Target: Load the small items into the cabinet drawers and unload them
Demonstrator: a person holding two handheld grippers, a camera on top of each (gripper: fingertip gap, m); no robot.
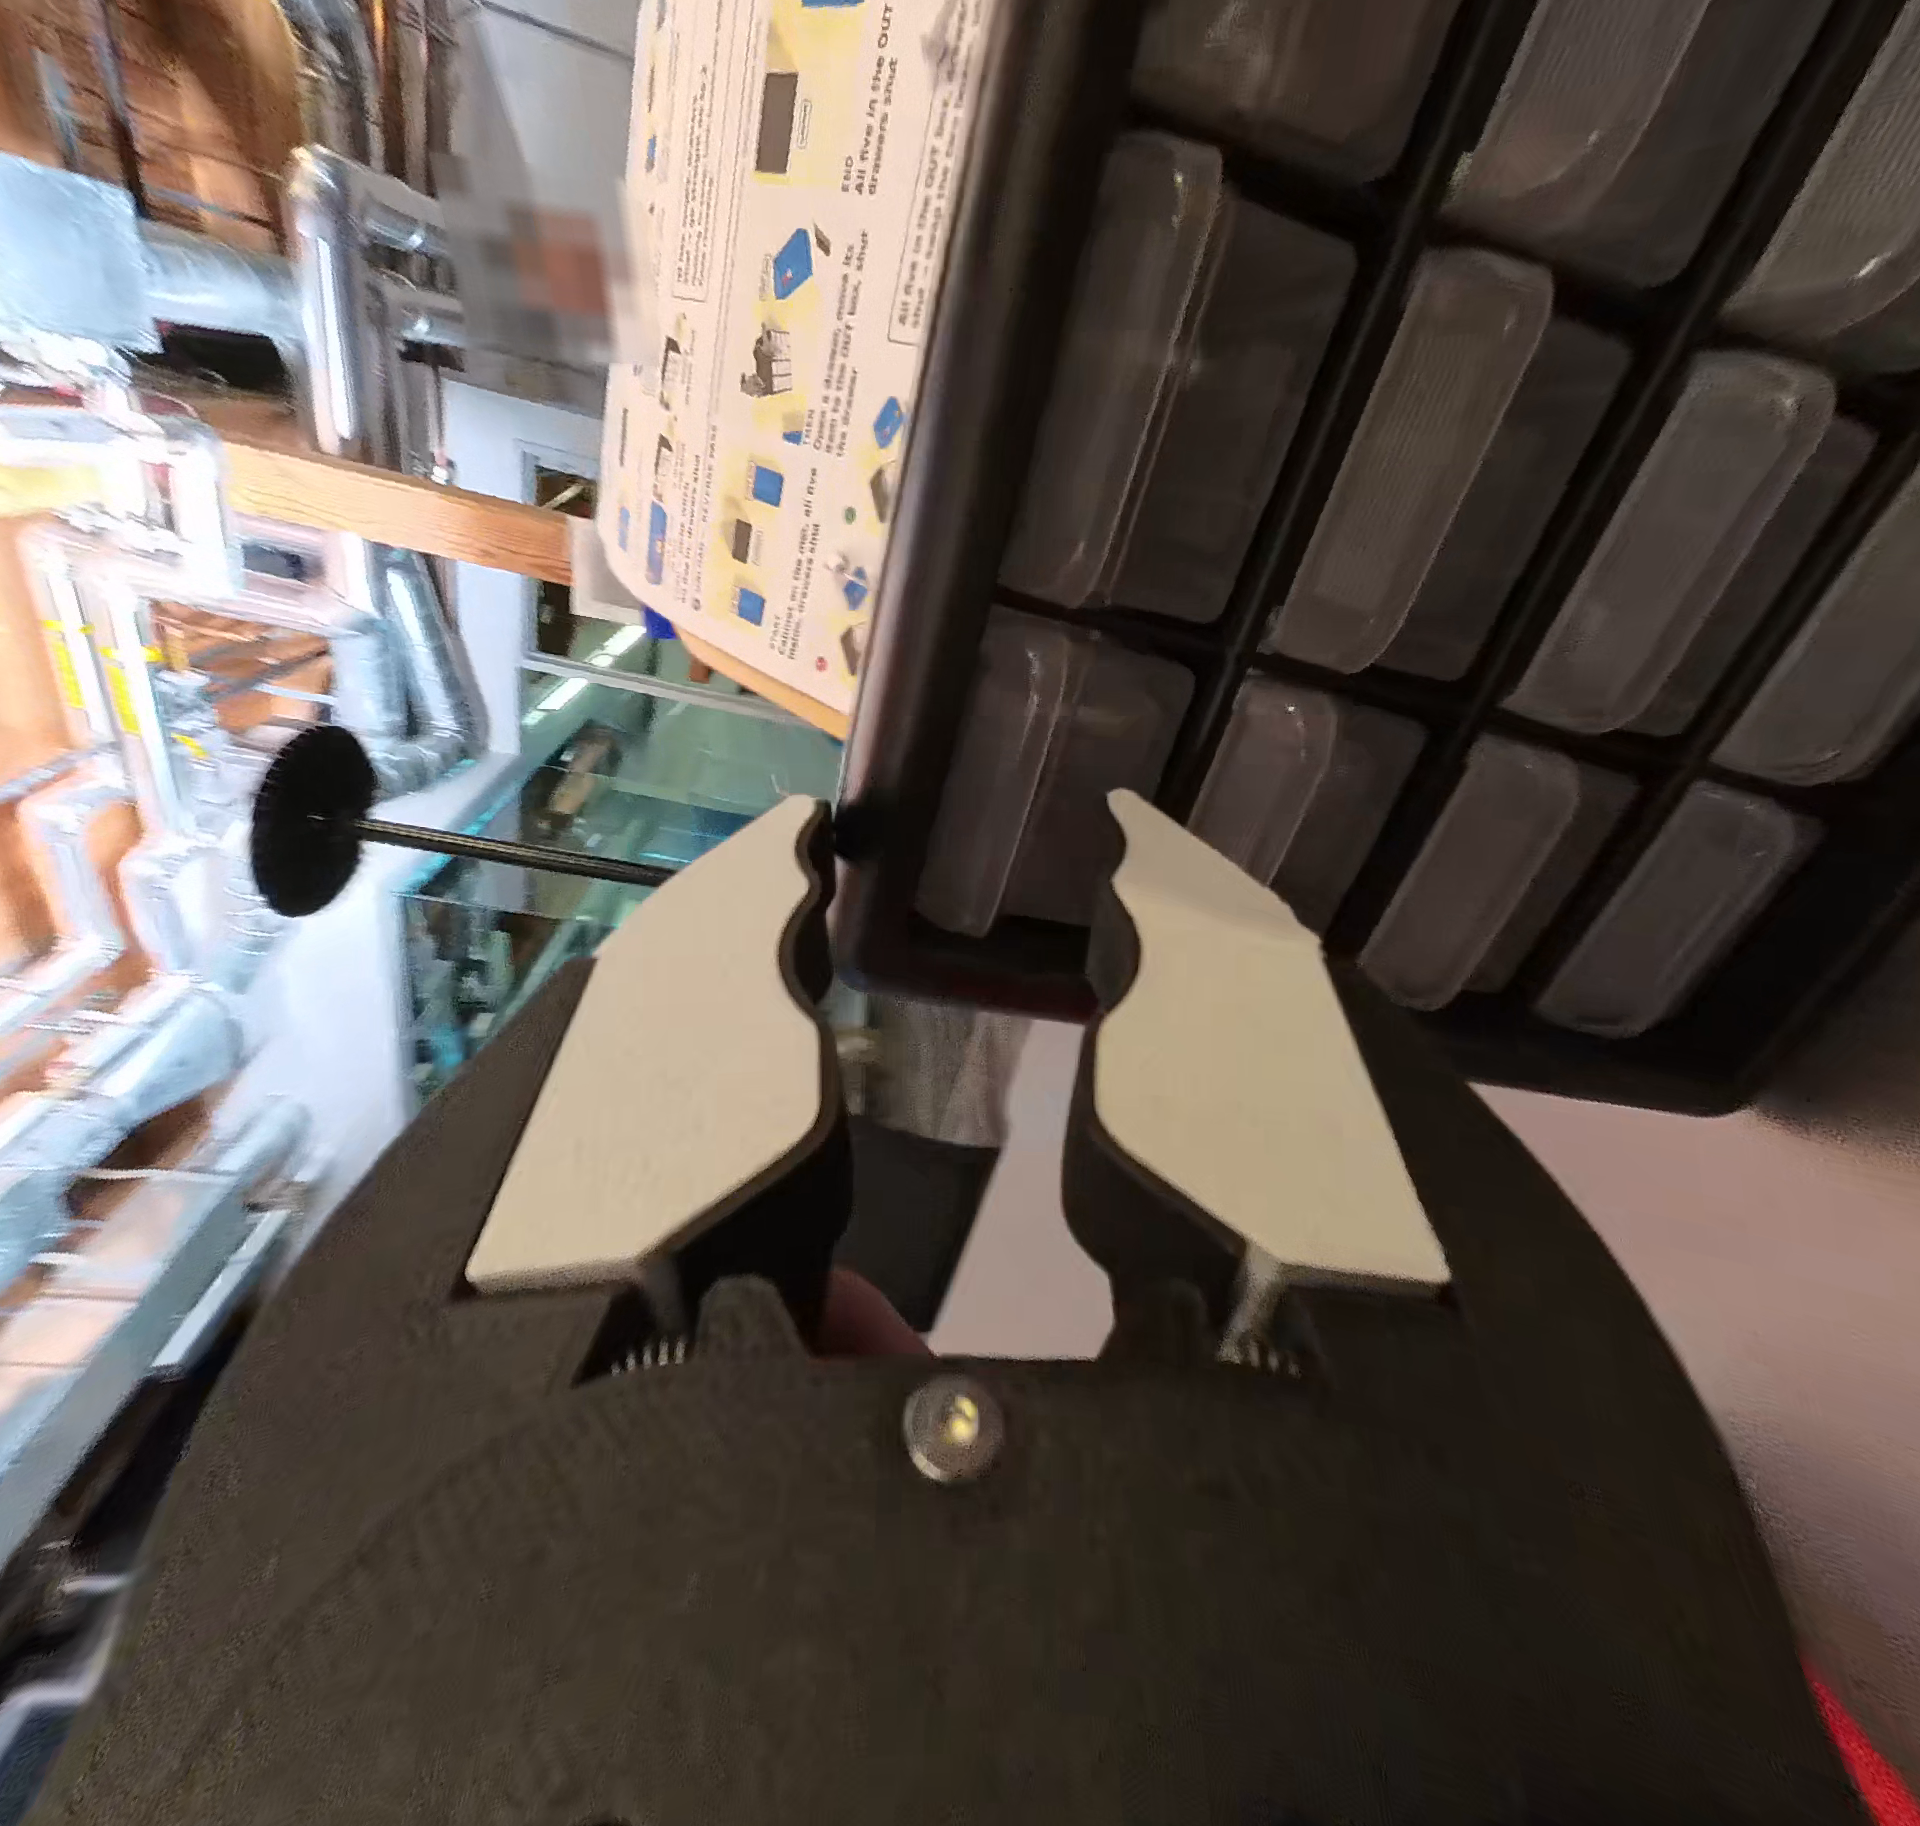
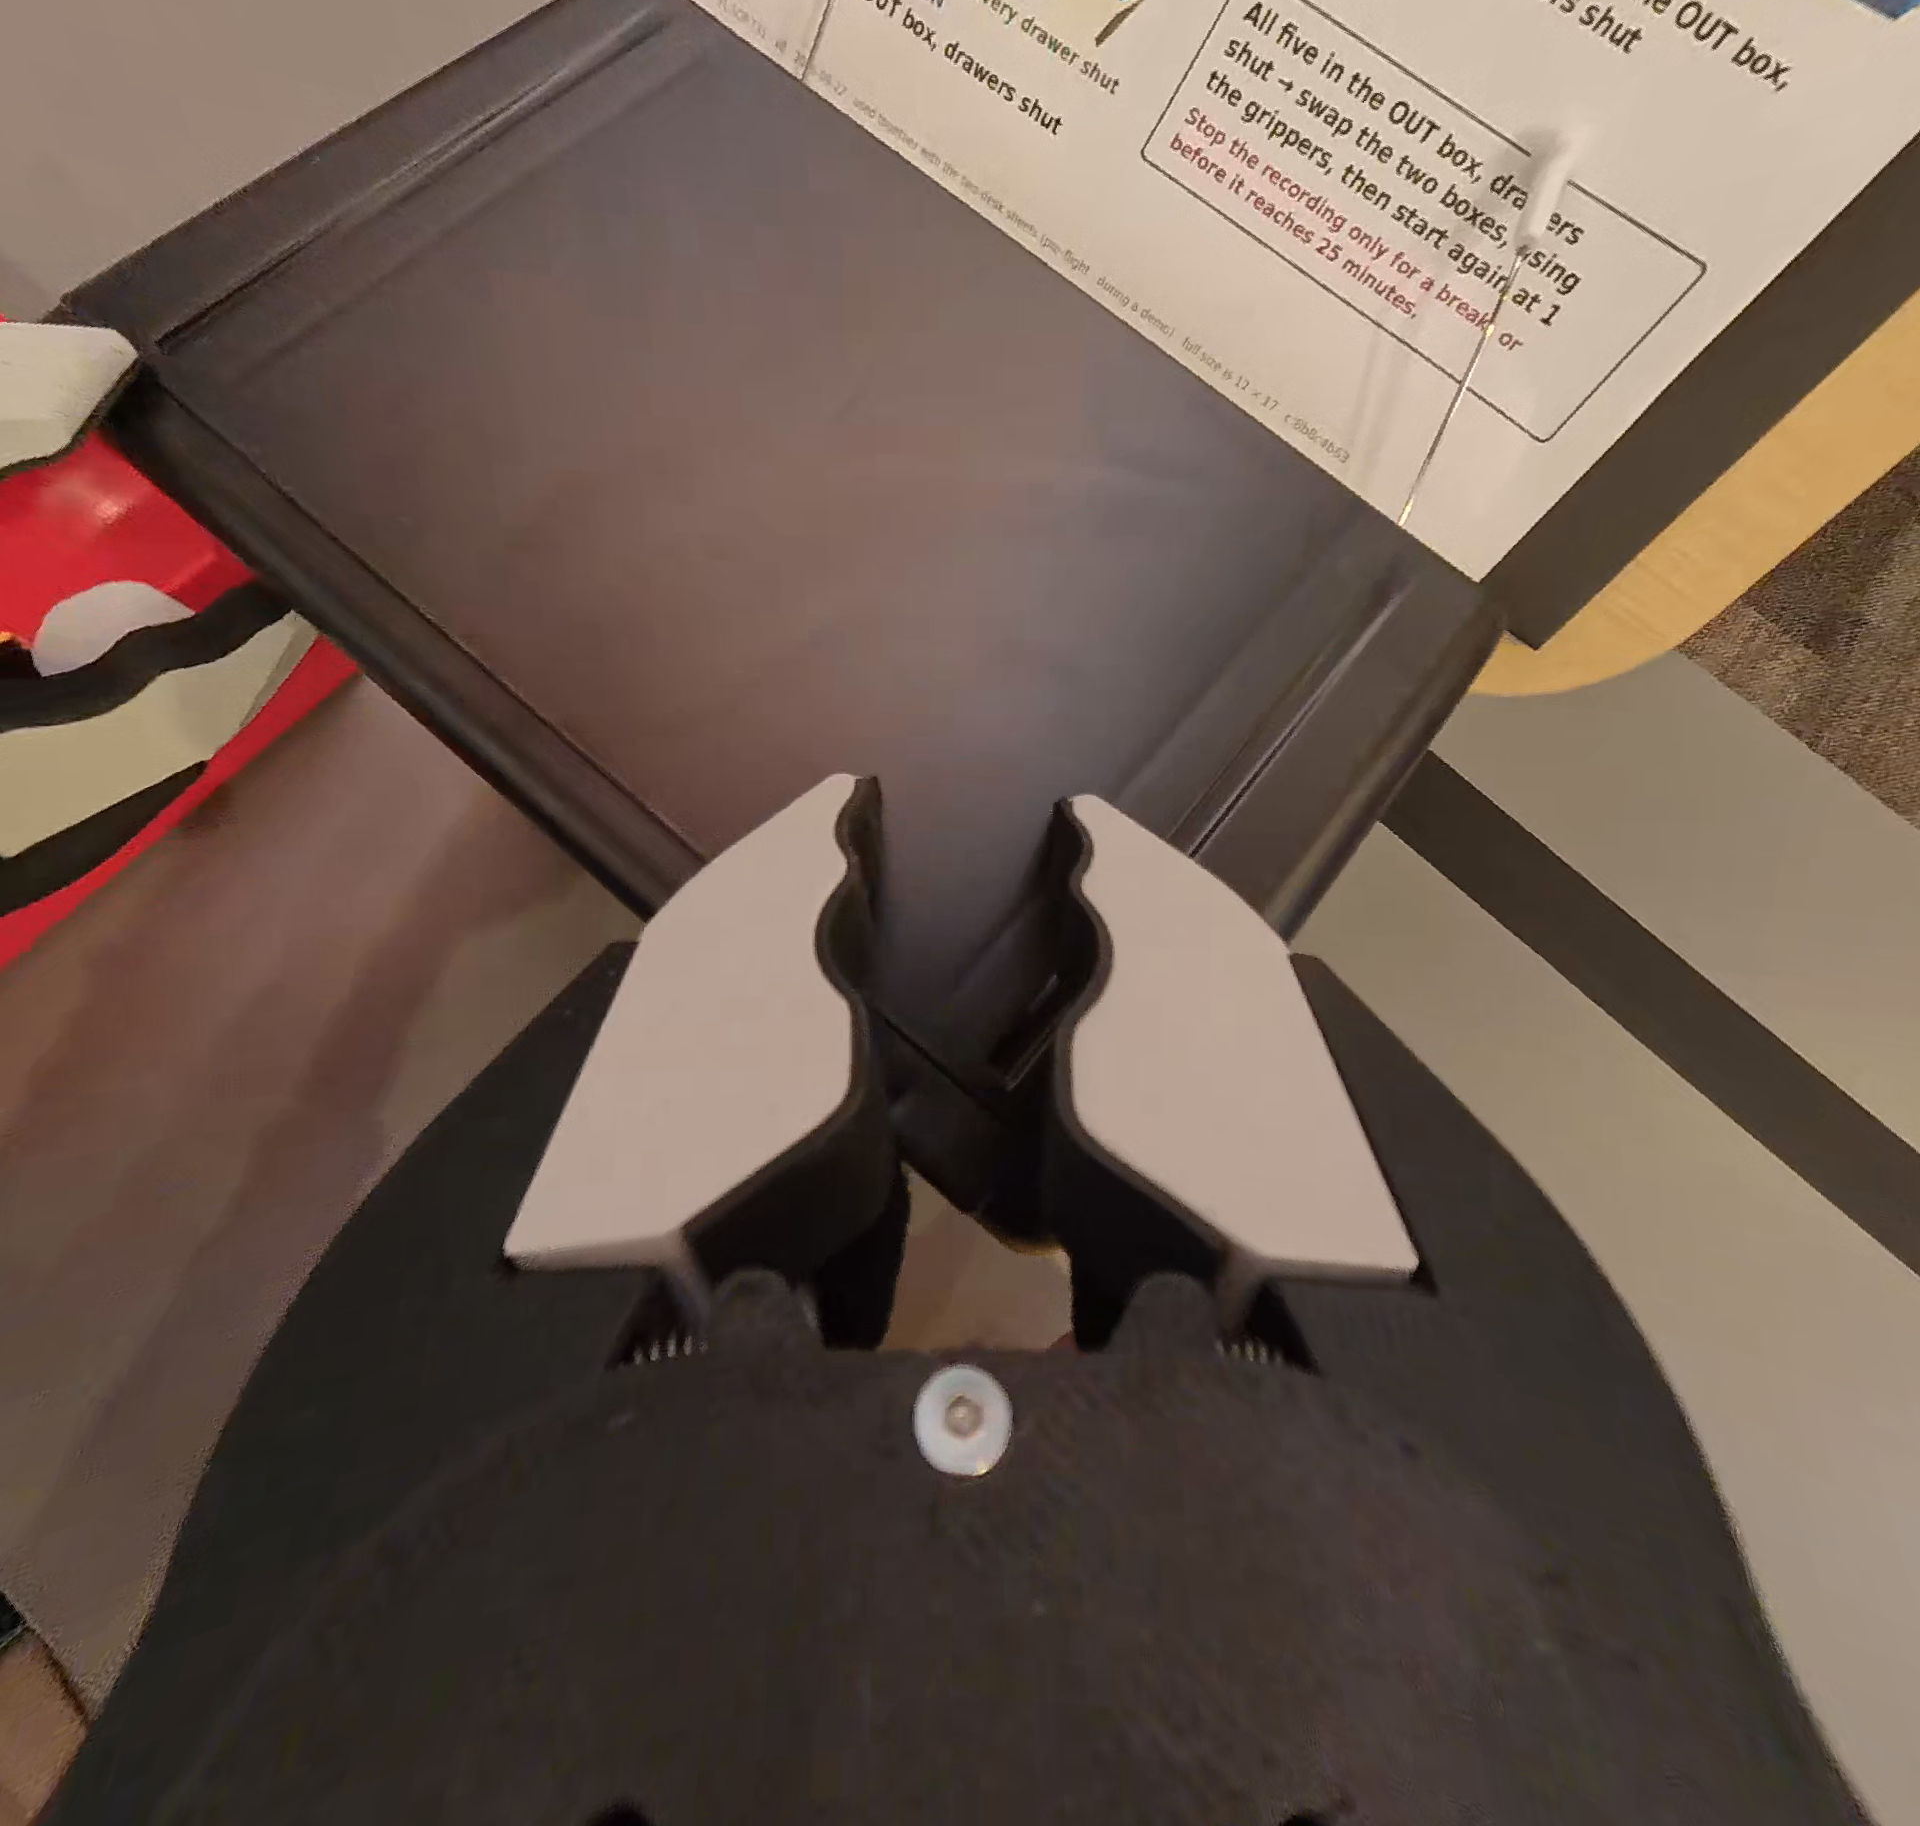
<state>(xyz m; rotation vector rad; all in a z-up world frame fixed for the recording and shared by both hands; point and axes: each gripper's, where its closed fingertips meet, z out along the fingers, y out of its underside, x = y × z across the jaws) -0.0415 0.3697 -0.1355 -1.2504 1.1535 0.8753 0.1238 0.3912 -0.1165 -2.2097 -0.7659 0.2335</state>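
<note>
left gripper [image 1: 961,883] being clamped on cabinet [image 1: 1455,529] corner | right gripper [image 2: 966,893] likewise, opposite edge | risk: cabinet being tipped, drawers [image 1: 1174,374] sliding out

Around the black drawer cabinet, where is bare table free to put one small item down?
Bare table lies free right of the cabinet, below the instruction sheet. A brownish strip left of it is free too, but crowded farther left by the red box and the left gripper.
</note>
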